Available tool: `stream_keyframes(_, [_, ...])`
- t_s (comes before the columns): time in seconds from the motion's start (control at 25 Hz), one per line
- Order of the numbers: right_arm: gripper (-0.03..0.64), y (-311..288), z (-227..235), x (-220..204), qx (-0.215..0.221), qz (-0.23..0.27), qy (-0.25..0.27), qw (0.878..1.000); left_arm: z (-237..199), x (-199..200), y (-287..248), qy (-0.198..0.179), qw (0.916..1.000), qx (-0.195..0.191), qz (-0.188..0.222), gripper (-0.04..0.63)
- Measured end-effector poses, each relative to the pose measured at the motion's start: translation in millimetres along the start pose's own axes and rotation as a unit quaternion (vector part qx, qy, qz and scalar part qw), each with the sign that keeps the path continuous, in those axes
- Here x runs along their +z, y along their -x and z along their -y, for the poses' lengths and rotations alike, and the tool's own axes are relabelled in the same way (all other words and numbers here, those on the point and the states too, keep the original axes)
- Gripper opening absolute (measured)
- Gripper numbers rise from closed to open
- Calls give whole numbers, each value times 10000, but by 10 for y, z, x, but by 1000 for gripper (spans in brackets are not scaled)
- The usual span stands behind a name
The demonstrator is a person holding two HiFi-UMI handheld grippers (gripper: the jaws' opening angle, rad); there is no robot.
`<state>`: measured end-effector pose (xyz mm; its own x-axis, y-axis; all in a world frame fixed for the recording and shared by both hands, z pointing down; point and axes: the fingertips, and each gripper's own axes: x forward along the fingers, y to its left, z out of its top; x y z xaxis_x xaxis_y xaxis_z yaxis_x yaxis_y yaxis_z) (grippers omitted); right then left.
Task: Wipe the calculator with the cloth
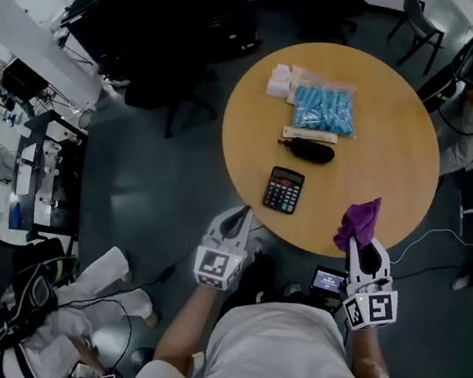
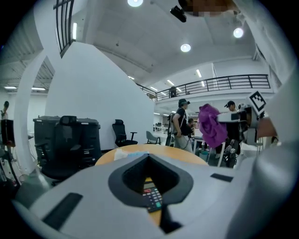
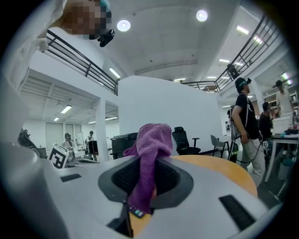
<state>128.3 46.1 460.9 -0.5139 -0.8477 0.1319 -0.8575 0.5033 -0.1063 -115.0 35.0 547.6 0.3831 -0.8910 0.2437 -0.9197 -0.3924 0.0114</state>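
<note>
The right tongs (image 1: 364, 248) are clamped on a crumpled purple terry cloth (image 1: 359, 221) that stands above their tips. The left tongs (image 1: 237, 218) are closed and empty. The flat, black, rectangular calculator (image 1: 283, 189) lies on the round wooden table (image 1: 387, 136), ahead of and between both tongs.

Bare table (image 1: 393, 155) lies open left, right and near of the calculator (image 1: 283, 190); a black pouch (image 1: 311, 152) and a blue packet (image 1: 324, 109) stand just beyond it.

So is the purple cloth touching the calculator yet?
Apart. The head view shows bare table between the cloth, pinched in the right gripper, and the calculator.
</note>
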Motion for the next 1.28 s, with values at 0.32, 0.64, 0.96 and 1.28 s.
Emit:
stream_keyframes(0.32, [75, -618, 114, 129, -642, -142, -236, 9976, -513, -638, -1207, 144, 9797, -1711, -1037, 8])
stream_keyframes(0.64, [75, -1014, 387, 13, -652, -514, -391, 9958, -628, -1370, -2084, 95, 9330, -2719, -2355, 133])
stream_keyframes(0.96, [75, -1175, 724, -246, -768, -976, -562, 9907, -336, -2062, -2494, 73, 8510, -3873, -3546, 189])
stream_keyframes(1.28, [75, -1176, 996, -354, -820, -1092, -616, 9887, -160, -2140, -2498, 310, 8263, -4150, -3796, 116])
